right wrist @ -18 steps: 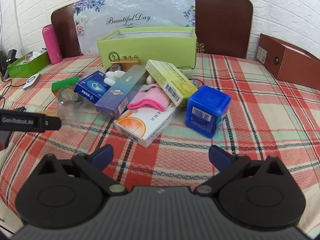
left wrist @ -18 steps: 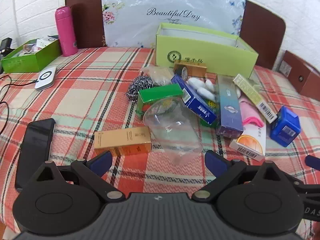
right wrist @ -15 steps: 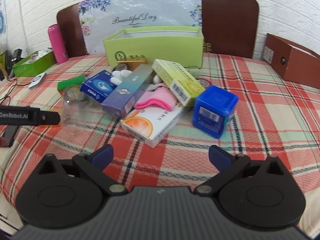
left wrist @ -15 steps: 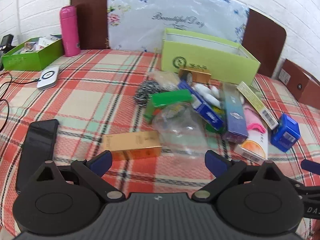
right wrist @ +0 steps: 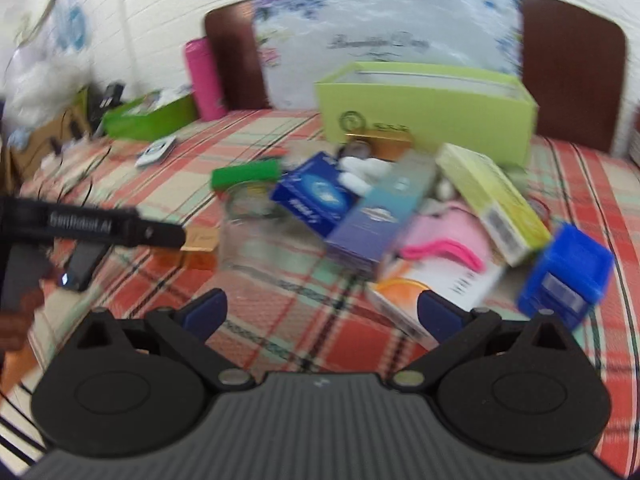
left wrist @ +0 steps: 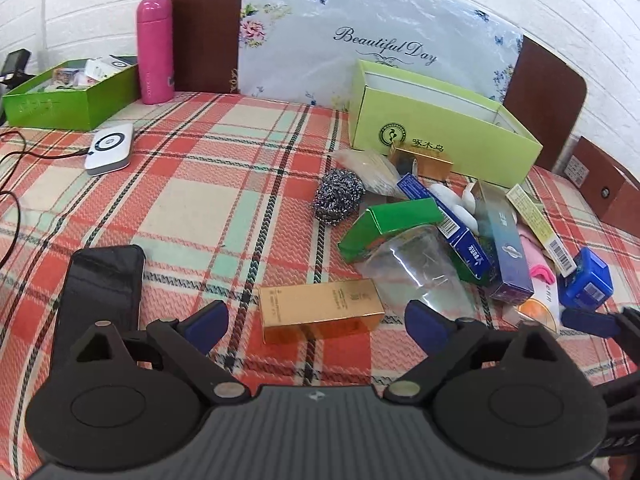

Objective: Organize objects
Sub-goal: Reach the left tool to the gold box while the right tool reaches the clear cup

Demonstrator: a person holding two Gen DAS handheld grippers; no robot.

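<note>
- Gold box [left wrist: 320,309]: lies flat on the checked tablecloth [left wrist: 192,200] near its front edge, between the spread fingers of the left gripper [left wrist: 316,320] (nothing gripped).
- Clear plastic cup [left wrist: 416,268]: on its side, just right of the gold box.
- Right gripper [right wrist: 322,312]: fingers wide apart, empty (view blurred).
- Light green open box [left wrist: 436,128]: at the tablecloth's far edge.
</note>
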